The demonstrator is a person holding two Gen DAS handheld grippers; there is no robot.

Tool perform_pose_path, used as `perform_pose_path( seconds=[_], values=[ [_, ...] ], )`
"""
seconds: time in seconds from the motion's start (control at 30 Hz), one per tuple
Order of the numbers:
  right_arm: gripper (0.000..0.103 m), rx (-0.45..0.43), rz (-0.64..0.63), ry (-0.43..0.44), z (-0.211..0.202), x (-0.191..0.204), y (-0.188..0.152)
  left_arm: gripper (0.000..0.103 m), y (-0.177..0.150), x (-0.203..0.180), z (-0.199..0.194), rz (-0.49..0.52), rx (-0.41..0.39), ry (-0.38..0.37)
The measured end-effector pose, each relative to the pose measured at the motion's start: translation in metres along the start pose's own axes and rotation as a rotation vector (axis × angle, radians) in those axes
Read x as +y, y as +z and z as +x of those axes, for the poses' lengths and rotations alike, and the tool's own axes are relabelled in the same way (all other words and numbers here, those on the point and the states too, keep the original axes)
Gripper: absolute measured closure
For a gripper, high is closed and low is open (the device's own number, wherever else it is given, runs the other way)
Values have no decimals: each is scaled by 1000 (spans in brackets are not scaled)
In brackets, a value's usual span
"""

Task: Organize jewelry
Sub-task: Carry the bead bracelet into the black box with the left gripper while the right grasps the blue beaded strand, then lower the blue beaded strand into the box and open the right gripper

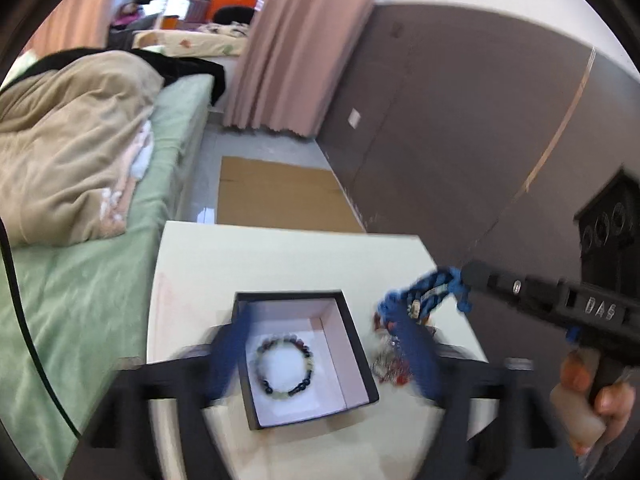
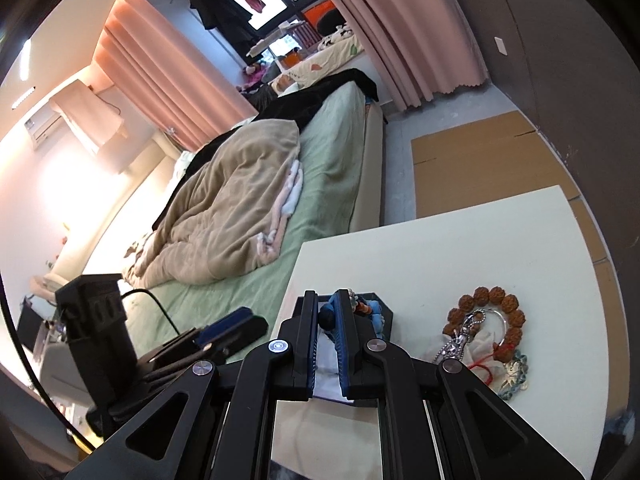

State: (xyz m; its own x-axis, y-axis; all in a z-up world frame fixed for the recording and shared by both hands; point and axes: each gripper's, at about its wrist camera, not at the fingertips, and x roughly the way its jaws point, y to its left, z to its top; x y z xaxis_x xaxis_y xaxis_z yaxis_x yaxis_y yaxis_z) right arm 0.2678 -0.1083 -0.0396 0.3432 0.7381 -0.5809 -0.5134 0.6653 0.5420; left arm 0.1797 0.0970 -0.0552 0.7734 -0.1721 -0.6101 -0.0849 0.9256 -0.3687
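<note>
- Blurred blue fingers (image 1: 228, 356) of the left gripper (image 1: 320, 356) stand released, wide apart, straddling the open black box (image 1: 356, 344) on the white table (image 1: 280, 256); a beaded bracelet (image 1: 285, 364) lies inside.
- Right gripper (image 1: 460, 280), seen there, holds a blue braided piece (image 1: 424, 292) above the loose jewelry pile (image 1: 390, 356).
- Right-wrist view: right gripper (image 2: 330, 320) clenched on that piece (image 2: 372, 312) over the box; a brown bead bracelet (image 2: 494, 312) lies well to its right.

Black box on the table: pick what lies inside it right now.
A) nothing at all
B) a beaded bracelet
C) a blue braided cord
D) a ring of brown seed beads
B: in the left wrist view a beaded bracelet of dark and pale beads lies flat on the white lining of the open black box, while the blue braided cord hangs from the shut right gripper outside the box.
</note>
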Motion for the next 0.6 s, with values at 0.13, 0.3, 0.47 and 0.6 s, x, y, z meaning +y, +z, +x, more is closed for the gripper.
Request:
perform_pose_path(
  seconds=[0.13, 0.3, 0.47, 0.6],
  values=[
    [93, 20, 1, 20, 9, 1, -1, 14, 3, 18, -15, -43, -38, 27],
    [93, 44, -2, 75, 23, 13, -2, 14, 1, 39, -25, -102, -28, 59],
    [71, 141, -4, 75, 51, 26, -1, 14, 1, 51, -38, -139, -41, 72],
    [34, 119, 32, 1, 44, 14, -1, 14, -1, 47, -46, -136, -57, 71]
  ],
)
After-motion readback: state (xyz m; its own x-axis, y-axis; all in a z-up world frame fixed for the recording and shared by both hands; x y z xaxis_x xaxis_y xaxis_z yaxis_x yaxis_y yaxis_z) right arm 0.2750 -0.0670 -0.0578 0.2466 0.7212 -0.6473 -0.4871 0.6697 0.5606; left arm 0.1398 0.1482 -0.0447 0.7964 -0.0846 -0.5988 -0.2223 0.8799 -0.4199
